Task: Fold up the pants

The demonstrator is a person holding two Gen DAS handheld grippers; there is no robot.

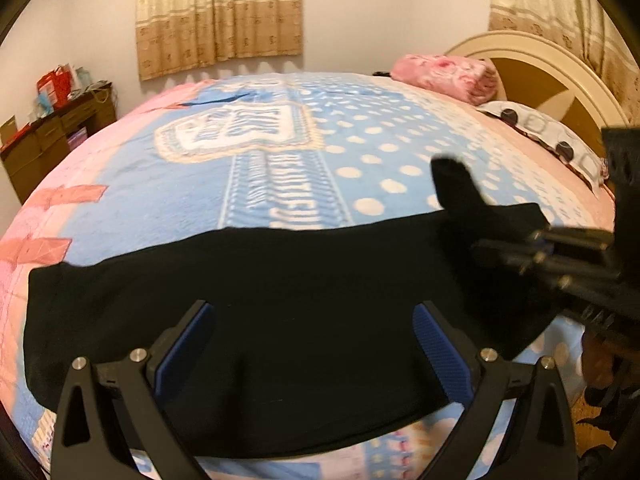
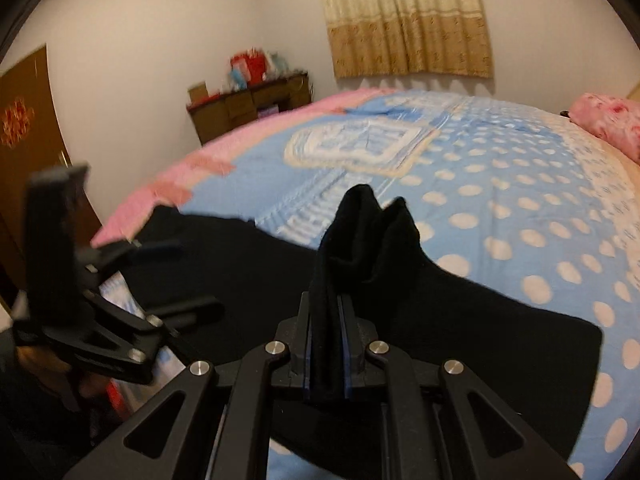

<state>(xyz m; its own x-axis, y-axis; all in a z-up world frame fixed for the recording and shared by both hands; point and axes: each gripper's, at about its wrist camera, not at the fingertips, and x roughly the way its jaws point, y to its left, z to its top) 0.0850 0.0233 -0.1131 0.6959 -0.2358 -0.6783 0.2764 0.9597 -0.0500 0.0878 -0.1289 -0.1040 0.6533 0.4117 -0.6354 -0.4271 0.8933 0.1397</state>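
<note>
Black pants lie across the near edge of a bed with a blue, white-dotted blanket. My left gripper hovers over the pants with its blue pads wide apart, nothing between them. From the right comes my right gripper, with a bunch of the black cloth standing up from it. In the right wrist view my right gripper is shut on that fold of the pants, lifted off the blanket. The open left gripper shows blurred at the left.
A pink folded blanket and a patterned pillow lie by the cream headboard. A brown dresser with red bags stands by the far wall. Curtains hang behind the bed. A brown door is at the left.
</note>
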